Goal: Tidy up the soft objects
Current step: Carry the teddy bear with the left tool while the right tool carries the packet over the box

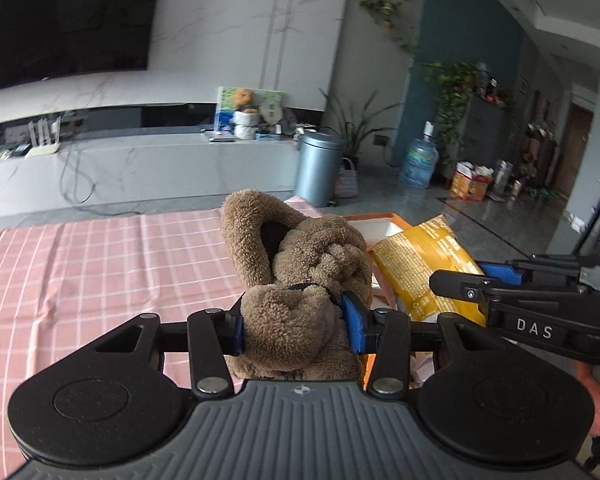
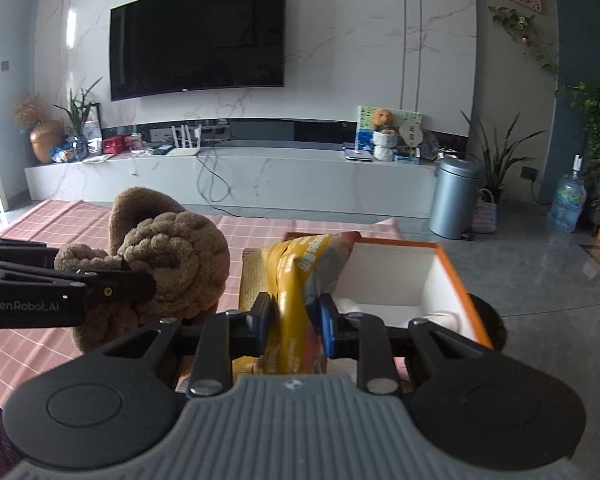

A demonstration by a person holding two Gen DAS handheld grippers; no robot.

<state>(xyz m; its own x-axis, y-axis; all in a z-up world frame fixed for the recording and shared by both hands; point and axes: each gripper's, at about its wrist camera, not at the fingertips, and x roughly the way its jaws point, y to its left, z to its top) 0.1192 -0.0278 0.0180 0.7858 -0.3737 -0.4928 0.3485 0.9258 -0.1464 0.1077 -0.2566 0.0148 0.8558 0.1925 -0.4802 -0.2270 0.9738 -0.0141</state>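
My left gripper (image 1: 294, 326) is shut on a brown fuzzy slipper (image 1: 300, 280) and holds it above the pink checked cloth (image 1: 100, 272). The slipper also shows in the right wrist view (image 2: 172, 256), with the left gripper (image 2: 112, 280) clamped on it. My right gripper (image 2: 294, 320) is shut on a yellow snack bag (image 2: 300, 272) and holds it over the near left corner of the orange box with a white inside (image 2: 452, 276). The bag (image 1: 424, 268) and the box rim (image 1: 380, 218) show in the left wrist view, with the right gripper (image 1: 472, 280) beside the bag.
The cloth-covered table ends just beyond the box. Beyond it are grey floor, a grey bin (image 2: 454, 200), a water bottle (image 2: 566, 202), plants and a long TV console (image 2: 228, 176) under a wall TV.
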